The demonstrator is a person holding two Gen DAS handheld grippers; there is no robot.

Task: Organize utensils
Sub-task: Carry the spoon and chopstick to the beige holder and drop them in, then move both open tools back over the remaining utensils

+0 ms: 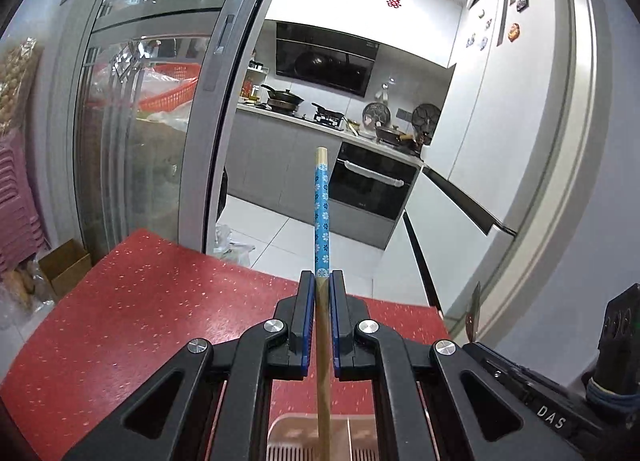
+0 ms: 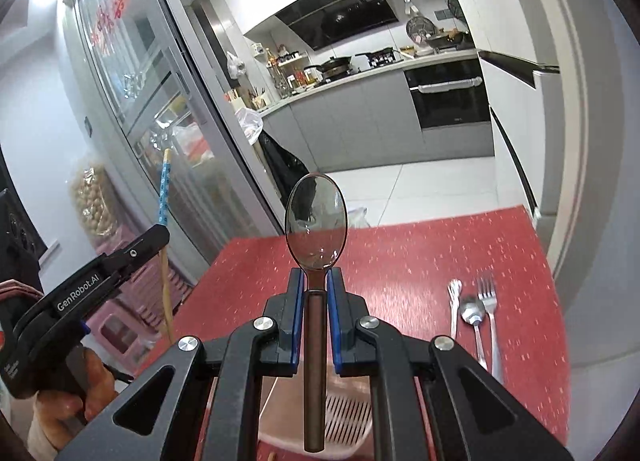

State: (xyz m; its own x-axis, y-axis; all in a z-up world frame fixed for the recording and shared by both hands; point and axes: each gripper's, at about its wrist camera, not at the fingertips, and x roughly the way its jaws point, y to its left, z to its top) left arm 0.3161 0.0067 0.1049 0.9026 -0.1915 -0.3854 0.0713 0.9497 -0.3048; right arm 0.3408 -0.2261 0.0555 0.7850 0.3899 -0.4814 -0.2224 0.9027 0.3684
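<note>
Red speckled table (image 1: 132,313) lies under both my grippers. My left gripper (image 1: 322,281) is closed tight on a wooden chopstick (image 1: 322,217) with a blue flower pattern; its blue pads press it from both sides, and the patterned end sticks out forward and up. My right gripper (image 2: 316,279) is closed on the neck of a dark brown spoon (image 2: 315,221), with the bowl standing up in front of the fingertips and the handle running back between the fingers. Below each gripper I see a pink slotted tray (image 2: 344,409) on the table. At the right side of the table lie two forks (image 2: 487,297) and a small metal spoon (image 2: 472,311), close together.
</note>
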